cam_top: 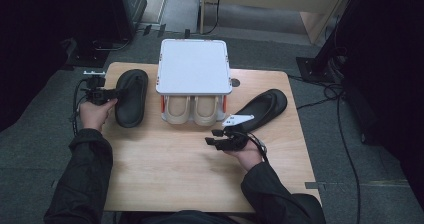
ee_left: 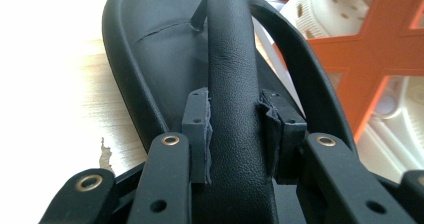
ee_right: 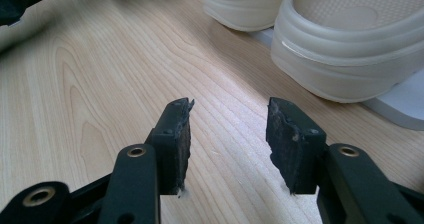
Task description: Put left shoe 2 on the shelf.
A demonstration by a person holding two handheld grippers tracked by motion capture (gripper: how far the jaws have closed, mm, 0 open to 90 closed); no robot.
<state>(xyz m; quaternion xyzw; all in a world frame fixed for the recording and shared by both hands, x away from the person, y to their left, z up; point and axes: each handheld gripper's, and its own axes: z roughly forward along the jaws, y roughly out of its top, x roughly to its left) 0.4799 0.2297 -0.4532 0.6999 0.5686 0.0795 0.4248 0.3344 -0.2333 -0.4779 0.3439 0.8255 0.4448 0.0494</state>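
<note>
A black flip-flop sandal [cam_top: 131,97] lies at the table's left side. My left gripper [cam_top: 114,93] is at its left edge, shut on its strap; in the left gripper view the pads [ee_left: 199,134] press both sides of the wide black strap [ee_left: 235,99]. A second black sandal [cam_top: 262,107] lies at the right, just beyond my right gripper [cam_top: 213,136]. That gripper hovers open over bare wood, its pads [ee_right: 177,139] apart with nothing between them. A pair of cream clogs [cam_top: 192,110] sits on the lower shelf of a small white rack [cam_top: 194,66].
The rack has orange side frames [ee_left: 385,54] and stands at the table's back middle. The wooden table [cam_top: 175,169] has free room across its front half. Dark floor, cables and stands surround the table.
</note>
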